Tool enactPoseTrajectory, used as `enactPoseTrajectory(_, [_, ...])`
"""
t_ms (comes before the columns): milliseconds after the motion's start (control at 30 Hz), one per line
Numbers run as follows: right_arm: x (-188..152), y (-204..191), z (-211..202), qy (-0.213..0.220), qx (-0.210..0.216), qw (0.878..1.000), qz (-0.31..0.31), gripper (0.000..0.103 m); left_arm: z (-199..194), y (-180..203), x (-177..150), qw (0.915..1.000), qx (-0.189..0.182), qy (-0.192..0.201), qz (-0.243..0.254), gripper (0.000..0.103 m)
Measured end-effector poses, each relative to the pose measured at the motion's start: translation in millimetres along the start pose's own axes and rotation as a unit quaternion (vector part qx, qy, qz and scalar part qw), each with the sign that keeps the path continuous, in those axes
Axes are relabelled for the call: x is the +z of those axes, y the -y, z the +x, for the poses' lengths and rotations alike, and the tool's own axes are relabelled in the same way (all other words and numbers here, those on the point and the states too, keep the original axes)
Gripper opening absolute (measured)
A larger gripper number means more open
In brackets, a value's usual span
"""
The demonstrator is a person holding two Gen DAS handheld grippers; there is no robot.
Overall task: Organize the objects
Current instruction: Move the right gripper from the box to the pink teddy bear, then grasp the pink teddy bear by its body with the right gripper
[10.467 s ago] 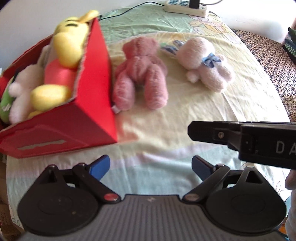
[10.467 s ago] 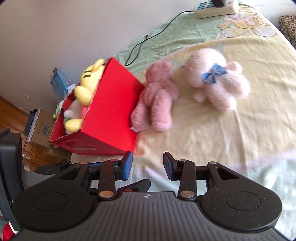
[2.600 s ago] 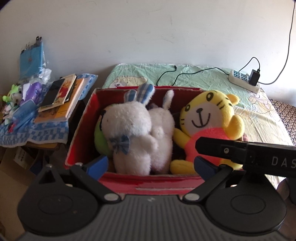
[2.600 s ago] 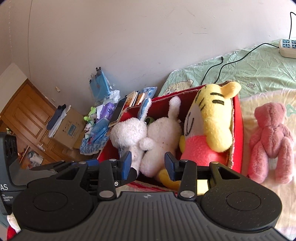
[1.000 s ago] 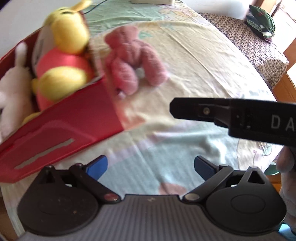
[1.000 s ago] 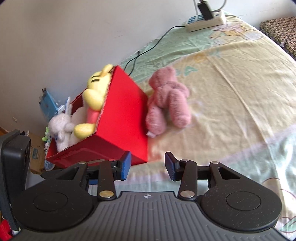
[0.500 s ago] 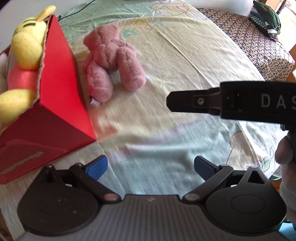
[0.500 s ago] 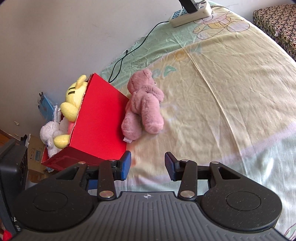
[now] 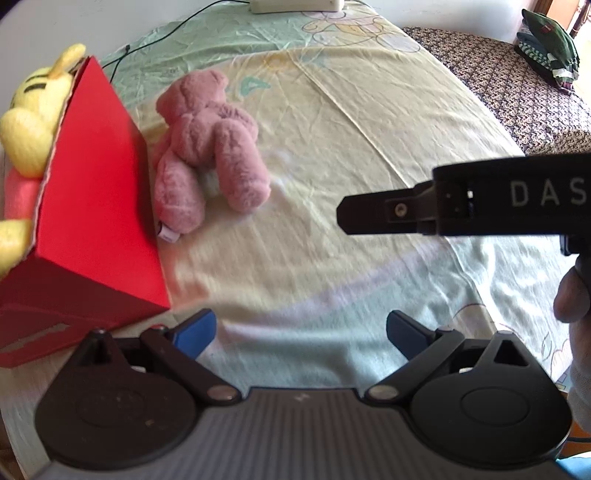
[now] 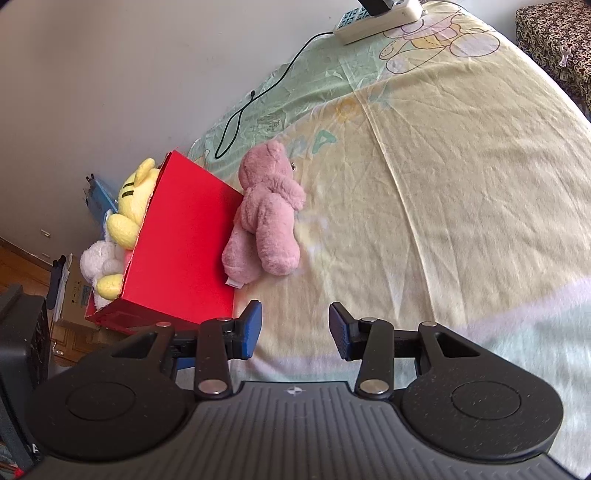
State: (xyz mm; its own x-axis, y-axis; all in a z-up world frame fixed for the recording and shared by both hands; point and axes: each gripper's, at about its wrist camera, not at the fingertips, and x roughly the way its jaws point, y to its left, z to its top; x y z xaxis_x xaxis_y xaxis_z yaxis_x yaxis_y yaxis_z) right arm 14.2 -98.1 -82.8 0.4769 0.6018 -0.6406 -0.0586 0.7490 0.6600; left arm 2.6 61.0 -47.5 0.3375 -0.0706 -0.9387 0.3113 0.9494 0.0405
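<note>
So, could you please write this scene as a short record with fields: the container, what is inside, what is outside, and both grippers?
container: red box on the bed sheet
inside: yellow tiger toy, white plush toy
outside: pink teddy bear, lying on the sheet against the box's side
left hand-held gripper: open, empty
right hand-held gripper: open, empty
background: power strip with a black cable

Yellow tiger plush (image 9: pixel 33 107) half behind box wall (image 9: pixel 96 192)

One red box (image 10: pixel 181 236) holds one yellow plush (image 10: pixel 135 201) and one white plush (image 10: pixel 98 260); one pink bear (image 10: pixel 267 214) lies touching it.
</note>
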Motion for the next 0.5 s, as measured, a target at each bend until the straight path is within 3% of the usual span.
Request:
enactPoseTrajectory(333, [10.4, 3.4, 3.8, 0.004, -0.008, 1.000, 0.015, 0.044, 10.4, -2.3, 4.4, 1.0000, 0.000, -0.008, 0.003, 0.100])
enactPoseTrajectory(500, [21.3, -1.7, 9.9, 0.005, -0.013, 1.000, -0.001, 0.044, 9.6, -4.8, 12.8, 0.9999, -0.007, 0.011, 0.008, 0.100])
